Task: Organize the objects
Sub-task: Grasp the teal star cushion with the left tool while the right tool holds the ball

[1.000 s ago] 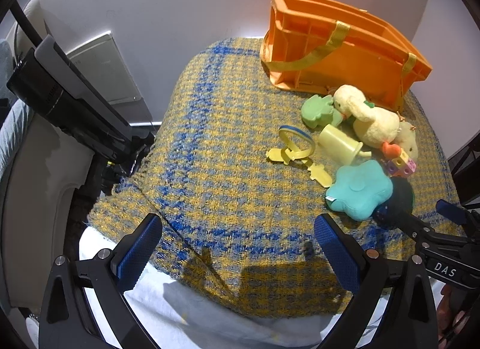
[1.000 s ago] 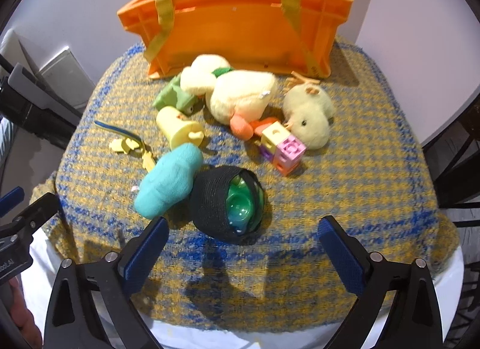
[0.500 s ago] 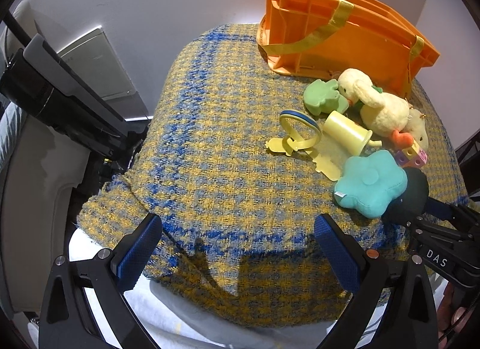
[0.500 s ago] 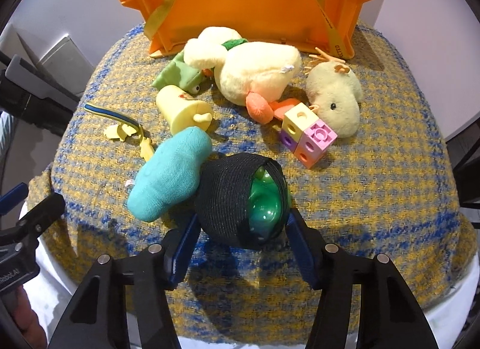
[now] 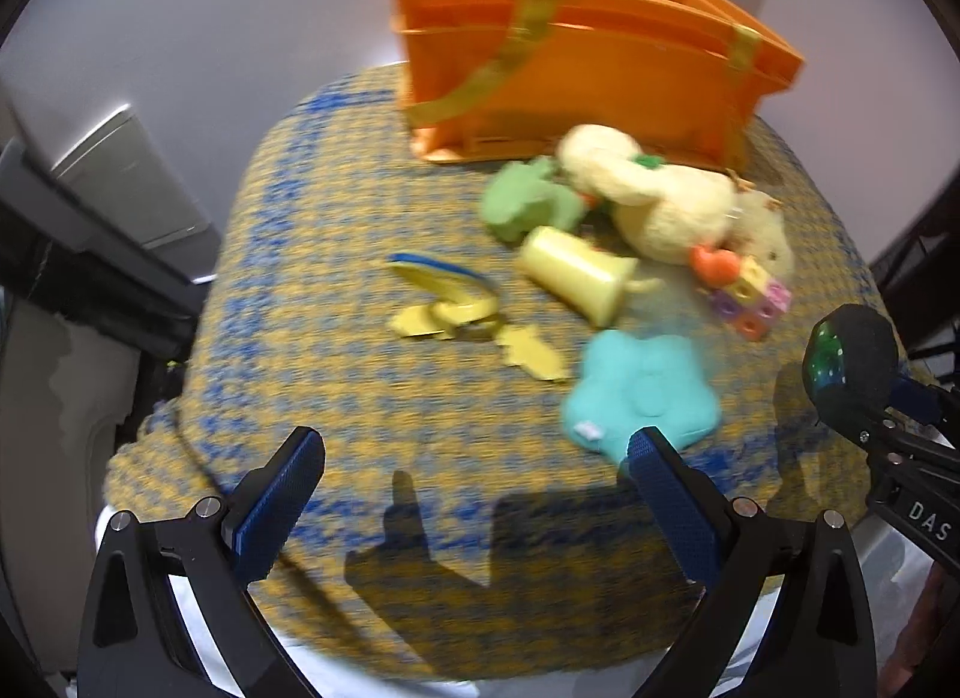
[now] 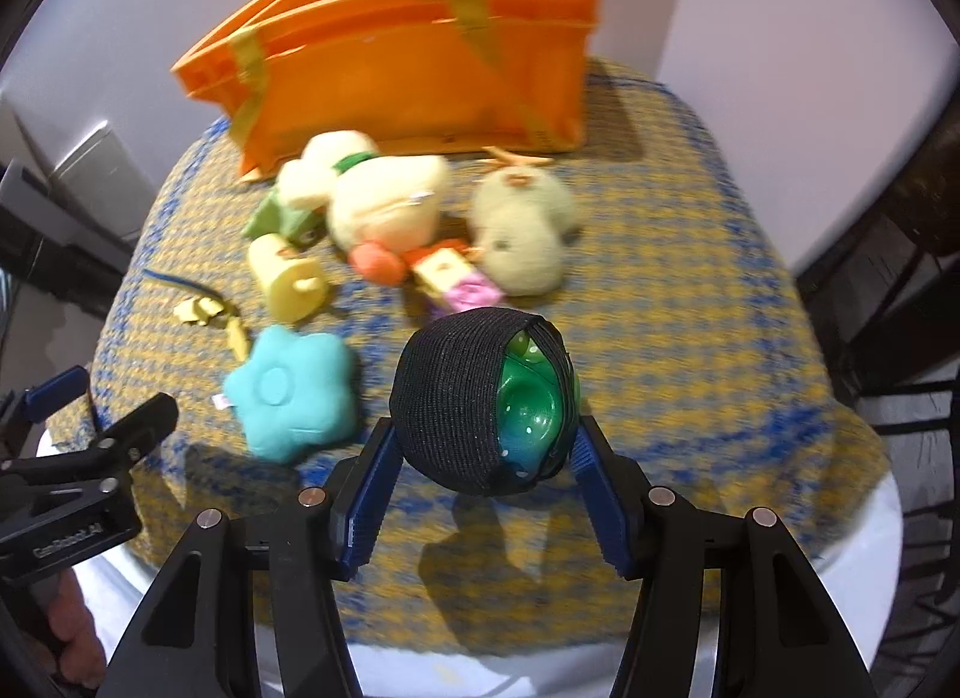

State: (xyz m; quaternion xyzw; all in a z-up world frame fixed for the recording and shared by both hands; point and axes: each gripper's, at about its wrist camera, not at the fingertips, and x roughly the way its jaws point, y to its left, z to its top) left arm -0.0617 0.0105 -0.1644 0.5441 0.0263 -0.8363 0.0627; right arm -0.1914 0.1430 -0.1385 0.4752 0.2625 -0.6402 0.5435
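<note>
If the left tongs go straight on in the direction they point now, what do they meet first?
Probably the yellow and blue checked woven cloth: the open left tongs point steeply down at a bare patch of it. The turquoise flower-shaped plush cushion lies just beside their right-hand finger; blur leaves depth uncertain.

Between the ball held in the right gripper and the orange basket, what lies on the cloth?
In the right wrist view, the pink and yellow block cluster lies just past the black-covered green ball, then the plush duck and round plush chick before the orange basket.

On my right gripper [image 5: 912,416] I read "DAS". My left gripper [image 6: 78,494] carries lettering too blurred to read.
</note>
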